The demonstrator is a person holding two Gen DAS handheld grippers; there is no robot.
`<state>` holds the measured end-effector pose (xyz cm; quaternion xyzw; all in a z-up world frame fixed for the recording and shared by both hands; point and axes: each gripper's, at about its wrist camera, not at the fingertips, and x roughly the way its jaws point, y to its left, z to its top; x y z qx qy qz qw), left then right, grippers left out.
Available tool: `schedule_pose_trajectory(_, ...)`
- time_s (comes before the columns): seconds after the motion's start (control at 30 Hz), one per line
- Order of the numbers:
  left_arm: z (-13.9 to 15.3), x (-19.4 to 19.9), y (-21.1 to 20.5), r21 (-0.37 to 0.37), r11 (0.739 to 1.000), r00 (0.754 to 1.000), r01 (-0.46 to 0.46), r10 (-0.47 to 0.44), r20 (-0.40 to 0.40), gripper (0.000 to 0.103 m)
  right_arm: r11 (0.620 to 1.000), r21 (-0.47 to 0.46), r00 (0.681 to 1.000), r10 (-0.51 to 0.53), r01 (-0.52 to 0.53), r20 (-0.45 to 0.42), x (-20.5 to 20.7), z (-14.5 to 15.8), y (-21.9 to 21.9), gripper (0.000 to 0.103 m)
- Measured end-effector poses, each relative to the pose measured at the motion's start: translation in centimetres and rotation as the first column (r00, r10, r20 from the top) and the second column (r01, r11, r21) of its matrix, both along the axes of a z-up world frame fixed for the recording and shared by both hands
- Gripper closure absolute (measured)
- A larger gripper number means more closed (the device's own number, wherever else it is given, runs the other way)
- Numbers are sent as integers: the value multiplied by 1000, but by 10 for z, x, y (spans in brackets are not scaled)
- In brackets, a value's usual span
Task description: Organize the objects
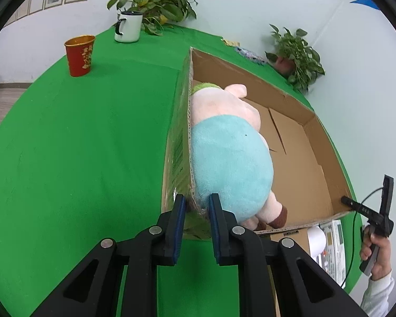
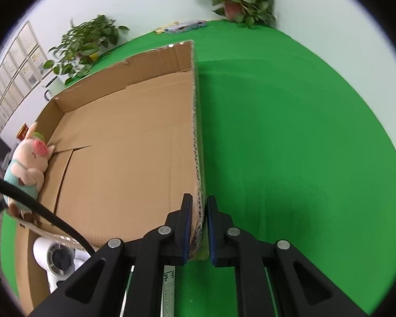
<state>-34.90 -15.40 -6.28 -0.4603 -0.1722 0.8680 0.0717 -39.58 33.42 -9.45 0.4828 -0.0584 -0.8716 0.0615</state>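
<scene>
Grippers, left gripper (image 1: 197,204) and right gripper (image 2: 199,206), each pinch opposite side walls of the cardboard box (image 2: 124,142).

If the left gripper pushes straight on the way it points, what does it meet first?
The left gripper is shut on the cardboard box wall, so it would drive along that wall; the plush pig lies right beside it.

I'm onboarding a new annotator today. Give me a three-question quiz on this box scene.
1. True or false: the plush pig lies inside the cardboard box.
2. What does the left hand-held gripper clamp? A) the red cup B) a box wall C) the pig
3. Name the white appliance lying just outside the box's near end.

Key: 1 true; 2 B; 3 hair dryer.
</scene>
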Motion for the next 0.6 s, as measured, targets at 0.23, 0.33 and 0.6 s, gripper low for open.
schedule_pose_trajectory(0.23, 2, -2, -4, 20, 1000, 1000, 17, -18, 15, 86, 993, 120, 999, -23, 20, 23, -7, 2, -11, 93)
schedule_pose_trajectory(0.33, 8, 3, -1, -25, 999, 1000, 20, -20, 4, 72, 986, 162, 999, -30, 31, -11, 4, 15, -17, 83)
schedule_pose_trajectory(0.6, 60, 87, 40, -131, 991, 984, -12, -12, -179, 22, 997, 47, 964, 71, -61, -257, 102, 86, -35, 20)
